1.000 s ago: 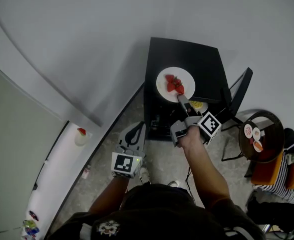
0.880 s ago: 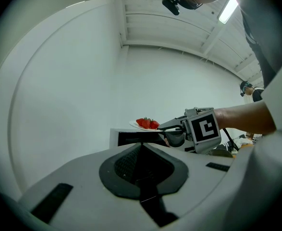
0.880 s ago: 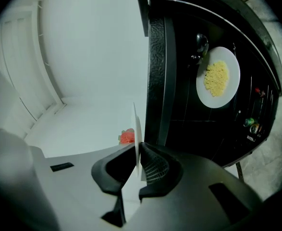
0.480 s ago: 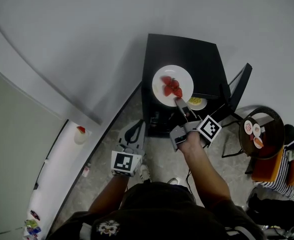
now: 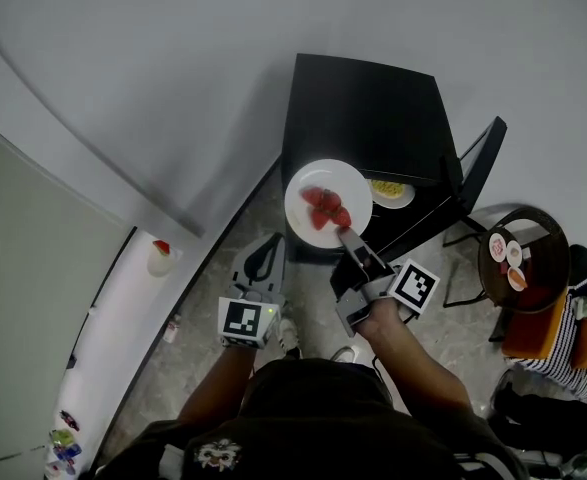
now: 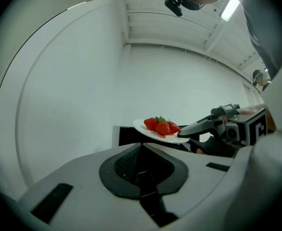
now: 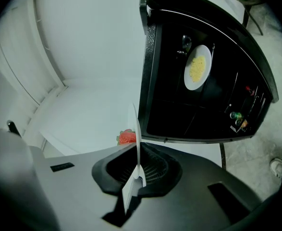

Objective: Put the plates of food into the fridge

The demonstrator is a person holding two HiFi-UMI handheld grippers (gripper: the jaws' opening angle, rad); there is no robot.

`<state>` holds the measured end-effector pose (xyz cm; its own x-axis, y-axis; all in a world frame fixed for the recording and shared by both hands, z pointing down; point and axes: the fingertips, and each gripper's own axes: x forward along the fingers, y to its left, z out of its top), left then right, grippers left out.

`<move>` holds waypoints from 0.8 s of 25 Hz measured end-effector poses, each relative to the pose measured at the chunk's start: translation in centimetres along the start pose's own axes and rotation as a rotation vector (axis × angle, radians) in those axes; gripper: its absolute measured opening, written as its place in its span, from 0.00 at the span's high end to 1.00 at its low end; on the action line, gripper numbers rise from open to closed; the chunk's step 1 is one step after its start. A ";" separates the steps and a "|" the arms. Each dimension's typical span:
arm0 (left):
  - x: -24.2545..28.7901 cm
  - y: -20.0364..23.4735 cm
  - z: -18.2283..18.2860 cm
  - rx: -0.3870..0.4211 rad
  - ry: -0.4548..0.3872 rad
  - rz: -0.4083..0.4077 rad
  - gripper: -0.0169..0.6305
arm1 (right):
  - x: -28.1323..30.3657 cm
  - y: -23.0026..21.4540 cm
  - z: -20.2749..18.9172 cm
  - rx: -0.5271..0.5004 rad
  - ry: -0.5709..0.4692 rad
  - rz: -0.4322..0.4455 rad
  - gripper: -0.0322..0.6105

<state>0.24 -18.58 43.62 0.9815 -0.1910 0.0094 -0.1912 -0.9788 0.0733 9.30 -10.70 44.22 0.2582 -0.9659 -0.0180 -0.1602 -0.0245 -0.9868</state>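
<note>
The black mini fridge [image 5: 368, 108] stands against the pale wall with its door [image 5: 481, 163] swung open to the right. Right of the fridge is a round dark table [image 5: 545, 238] carrying three small dishes [image 5: 505, 265], and well to its left a white ledge [image 5: 113, 338] holds a pale cup topped with something red [image 5: 160, 260].

On a shelf inside the fridge sits a white plate of yellow food [image 7: 197, 67], with small bottles [image 7: 238, 119] racked in the door. In front of the fridge's open face, the round white plate [image 5: 299, 208] bearing red strawberries [image 5: 325, 208] hangs in the air. The right gripper [image 5: 345, 233] has its jaws pinching the plate's near rim.

The left gripper [image 5: 263, 251] waits below and left of the fridge, apart from the plate, with its jaws pressed together on nothing.

A second ago the strawberry plate lay on top of the fridge. It has since been drawn off the front edge toward the person.
</note>
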 end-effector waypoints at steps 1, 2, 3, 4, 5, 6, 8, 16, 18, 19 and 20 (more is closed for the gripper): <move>-0.1 0.1 -0.1 -0.003 0.003 0.005 0.94 | -0.4 -0.4 -0.4 0.001 0.006 -0.007 0.90; -0.3 0.2 -0.2 -0.004 0.006 0.008 0.94 | -0.9 -0.9 -0.8 0.005 0.008 -0.015 0.90; -0.5 0.2 -0.3 -0.004 0.007 0.011 0.94 | -1.4 -1.4 -1.0 0.010 0.007 -0.024 0.90; -0.6 0.2 -0.3 -0.003 0.008 0.012 0.94 | -2.0 -2.0 -1.1 0.016 0.005 -0.035 0.90; -0.7 0.1 -0.3 -0.002 0.008 0.013 0.94 | -2.5 -2.7 -1.1 0.020 0.003 -0.048 0.90; -0.8 -0.1 -0.4 -0.002 0.008 0.015 0.94 | -3.1 -3.4 -1.0 0.022 0.001 -0.062 0.90; -0.9 -0.4 -0.6 -0.014 0.013 0.020 0.94 | -4.0 -5.0 -0.6 0.019 -0.003 -0.096 0.90; -1.5 -0.7 -0.9 0.006 0.023 0.003 0.94 | -4.3 -9.4 0.8 0.016 -0.055 -0.193 0.90; -1.5 -1.0 -1.4 0.014 0.033 -0.003 0.94 | -3.7 -10.4 1.4 0.019 -0.063 -0.206 0.90; -1.4 -1.0 -1.8 0.017 0.042 -0.007 0.94 | -3.3 -10.9 1.7 0.023 -0.069 -0.212 0.90; -1.3 -1.0 -2.1 0.017 0.049 -0.011 0.94 | -2.7 -11.4 2.1 0.028 -0.077 -0.216 0.90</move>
<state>-0.82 -17.22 45.62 0.9825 -0.1771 0.0573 -0.1803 -0.9820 0.0565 12.40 -7.26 55.17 0.3555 -0.9165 0.1833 -0.0668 -0.2205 -0.9731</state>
